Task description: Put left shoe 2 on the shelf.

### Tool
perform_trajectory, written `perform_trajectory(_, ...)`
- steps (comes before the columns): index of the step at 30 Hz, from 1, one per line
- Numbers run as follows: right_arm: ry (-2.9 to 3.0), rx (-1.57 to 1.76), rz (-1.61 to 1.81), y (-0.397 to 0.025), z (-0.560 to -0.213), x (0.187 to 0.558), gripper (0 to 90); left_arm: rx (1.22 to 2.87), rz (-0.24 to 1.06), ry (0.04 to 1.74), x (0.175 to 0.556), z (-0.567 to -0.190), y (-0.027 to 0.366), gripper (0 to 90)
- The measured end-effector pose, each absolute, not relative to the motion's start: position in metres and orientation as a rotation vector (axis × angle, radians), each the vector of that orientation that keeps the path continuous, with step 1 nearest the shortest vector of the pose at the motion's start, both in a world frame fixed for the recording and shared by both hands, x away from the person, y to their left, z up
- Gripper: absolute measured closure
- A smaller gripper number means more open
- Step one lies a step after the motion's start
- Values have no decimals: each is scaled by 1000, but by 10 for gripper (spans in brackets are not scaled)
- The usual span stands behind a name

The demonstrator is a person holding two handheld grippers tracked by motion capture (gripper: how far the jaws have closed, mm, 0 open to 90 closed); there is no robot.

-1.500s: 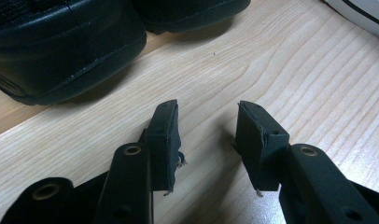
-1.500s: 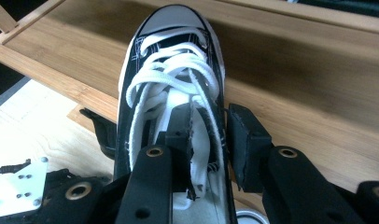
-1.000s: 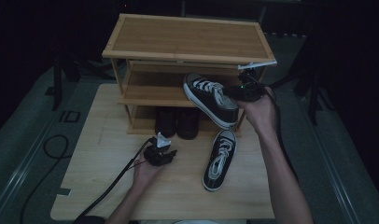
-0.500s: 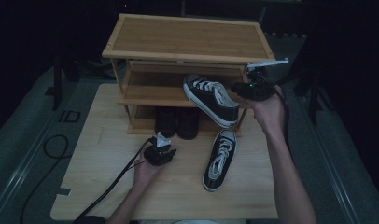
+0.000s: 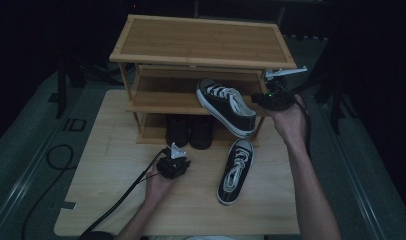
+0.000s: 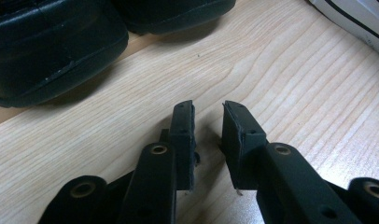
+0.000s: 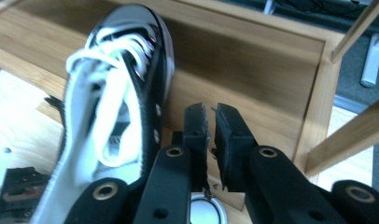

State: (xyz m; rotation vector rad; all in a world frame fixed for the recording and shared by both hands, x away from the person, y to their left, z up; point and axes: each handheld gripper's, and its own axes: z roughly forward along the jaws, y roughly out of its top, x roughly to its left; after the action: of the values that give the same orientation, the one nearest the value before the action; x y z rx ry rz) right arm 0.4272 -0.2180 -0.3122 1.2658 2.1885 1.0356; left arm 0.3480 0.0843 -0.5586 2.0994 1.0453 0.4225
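1 sneaker sits on the rack's middle shelf, heel overhanging, frame centre — right gripper just beside it, jaws nearly closed, empty. Its partner waits on the table; left gripper rests there, jaws narrowly apart.

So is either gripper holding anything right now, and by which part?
Nothing is held. The right gripper sits beside the sneaker on the shelf, jaws nearly closed on air; the left gripper is empty.
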Motion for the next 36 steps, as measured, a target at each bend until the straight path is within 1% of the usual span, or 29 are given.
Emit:
perform_trajectory(2, 2194, 1277, 1020, -221, -318, 429, 866, 2102, 424, 1040, 348, -556, 80, 794)
perform_trajectory(8, 2208, 1289, 995, -225, -328, 429, 870, 2105, 431, 1002, 350, -551, 66, 893)
perform_trajectory(9, 2208, 1292, 992, -226, -330, 428, 870, 2102, 432, 994, 350, -550, 64, 898)
perform_trajectory(18, 2237, 1302, 978, -232, -345, 426, 866, 2099, 431, 954, 358, -543, 41, 900)
perform_trajectory(20, 2244, 1302, 972, -233, -349, 424, 862, 2067, 410, 971, 363, -544, 34, 900)
perform_trajectory(28, 2246, 1314, 963, -238, -358, 418, 859, 2019, 397, 984, 377, -542, 16, 900)
perform_trajectory(31, 2251, 1312, 956, -239, -362, 414, 856, 2019, 429, 991, 382, -541, 5, 900)
perform_trajectory(36, 2257, 1314, 955, -241, -366, 411, 854, 2017, 429, 1023, 391, -541, -5, 900)
